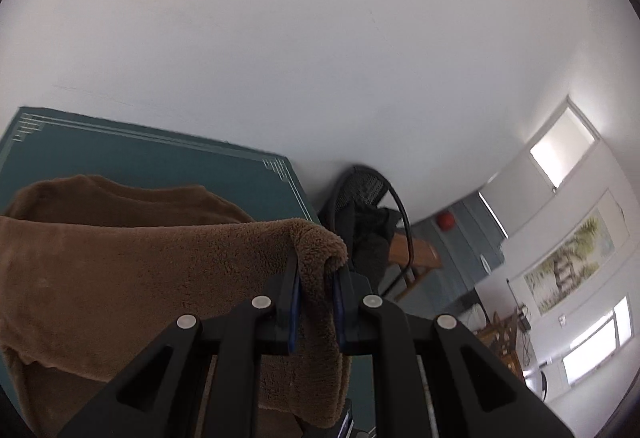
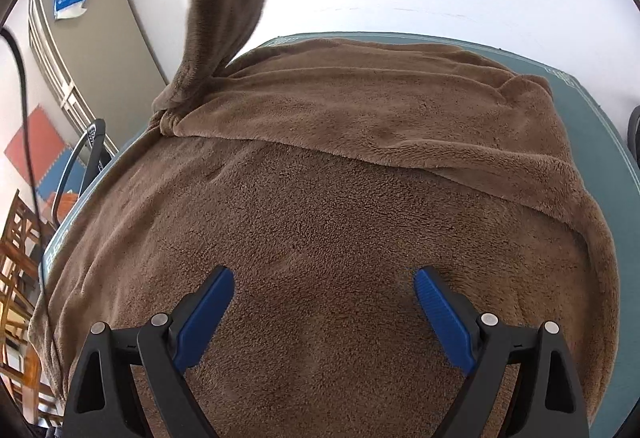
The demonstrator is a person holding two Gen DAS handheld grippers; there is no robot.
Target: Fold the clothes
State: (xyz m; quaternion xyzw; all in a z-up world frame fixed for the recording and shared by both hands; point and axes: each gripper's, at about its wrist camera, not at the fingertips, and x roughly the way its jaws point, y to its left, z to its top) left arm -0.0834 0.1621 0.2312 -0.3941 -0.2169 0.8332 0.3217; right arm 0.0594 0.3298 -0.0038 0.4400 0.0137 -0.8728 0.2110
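Left wrist view shows the left hand-held gripper (image 1: pixel 316 290) clamped on a bunched edge of the brown fleece garment (image 1: pixel 140 262) at centre frame, lifted above the teal surface (image 1: pixel 160 165). In the right wrist view the garment (image 2: pixel 320 217) lies spread over most of that surface (image 2: pixel 600 141), one strip rising out of the upper left. The right hand-held gripper (image 2: pixel 324 302) hovers at lower centre, its jaws wide apart and empty. Plush and limp, the fabric probably sags and drags; hems and corners look the surest hold.
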